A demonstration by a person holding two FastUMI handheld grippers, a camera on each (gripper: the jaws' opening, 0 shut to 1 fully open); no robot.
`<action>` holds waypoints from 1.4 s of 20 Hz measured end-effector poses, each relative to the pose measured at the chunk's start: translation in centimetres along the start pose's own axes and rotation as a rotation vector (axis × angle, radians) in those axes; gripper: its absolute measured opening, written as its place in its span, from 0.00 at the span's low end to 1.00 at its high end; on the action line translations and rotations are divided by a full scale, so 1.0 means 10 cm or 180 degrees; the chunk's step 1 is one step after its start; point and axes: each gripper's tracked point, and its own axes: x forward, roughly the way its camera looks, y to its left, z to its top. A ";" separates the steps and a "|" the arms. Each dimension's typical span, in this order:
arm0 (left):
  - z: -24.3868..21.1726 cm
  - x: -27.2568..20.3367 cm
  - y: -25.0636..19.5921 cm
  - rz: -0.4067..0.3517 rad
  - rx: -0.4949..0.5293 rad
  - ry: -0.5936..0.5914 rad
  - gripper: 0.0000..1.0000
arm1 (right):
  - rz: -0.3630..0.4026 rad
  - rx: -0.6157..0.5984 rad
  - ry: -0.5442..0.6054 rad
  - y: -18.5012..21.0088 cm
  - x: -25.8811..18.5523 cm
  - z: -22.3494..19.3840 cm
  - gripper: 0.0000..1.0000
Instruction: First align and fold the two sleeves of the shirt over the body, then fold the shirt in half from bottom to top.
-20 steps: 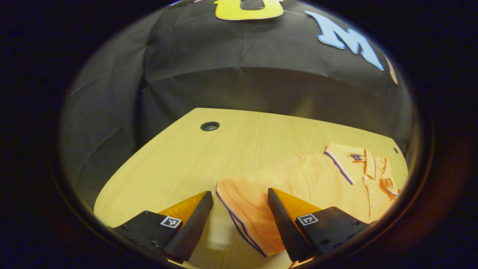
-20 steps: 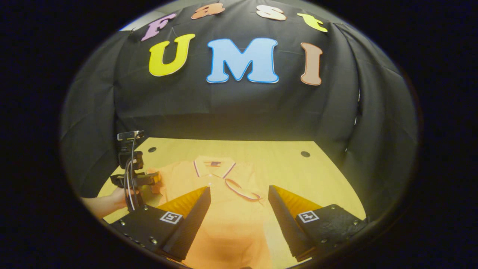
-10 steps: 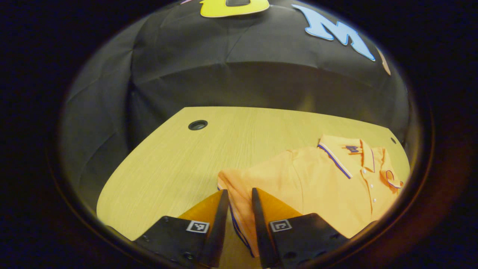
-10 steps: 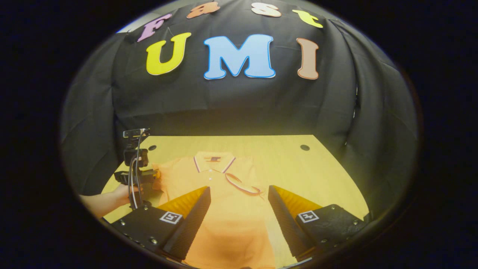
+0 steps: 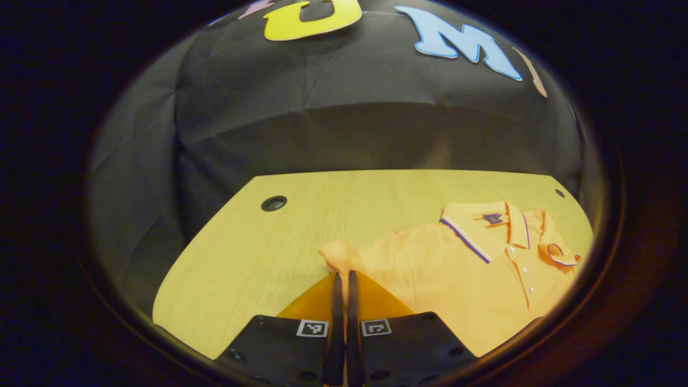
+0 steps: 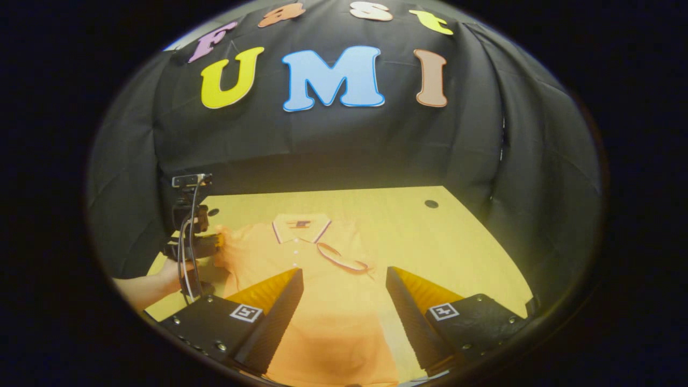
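Wooden table [image 5: 258, 242], orange shirt [image 5: 473, 274] near its right edge: left gripper [image 5: 342, 290] fingers now clamped on left sleeve [image 5: 338, 255], ready for folding; right gripper [image 6: 344, 301] fingers spread.

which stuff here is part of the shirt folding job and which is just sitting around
Part of the job:
- orange polo shirt
- its left sleeve, pinched in the shut left gripper
- right gripper, open above the shirt
- the already folded right sleeve

Just there:
- wooden table
- cable holes in the table
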 end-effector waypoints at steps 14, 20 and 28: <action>0.12 -0.21 -1.12 -0.0584 0.0515 -0.0075 0.09 | -0.0022 0.0020 0.0106 0.11 -0.03 -0.21 0.97; 0.00 -0.21 -1.35 -0.0777 0.0692 0.0068 0.17 | -0.0135 0.0077 0.0158 0.04 0.01 -0.41 0.97; -0.05 -0.64 -1.46 -0.0924 0.0610 0.0048 0.95 | -0.0107 0.0001 0.0140 -0.11 -0.09 -0.61 0.97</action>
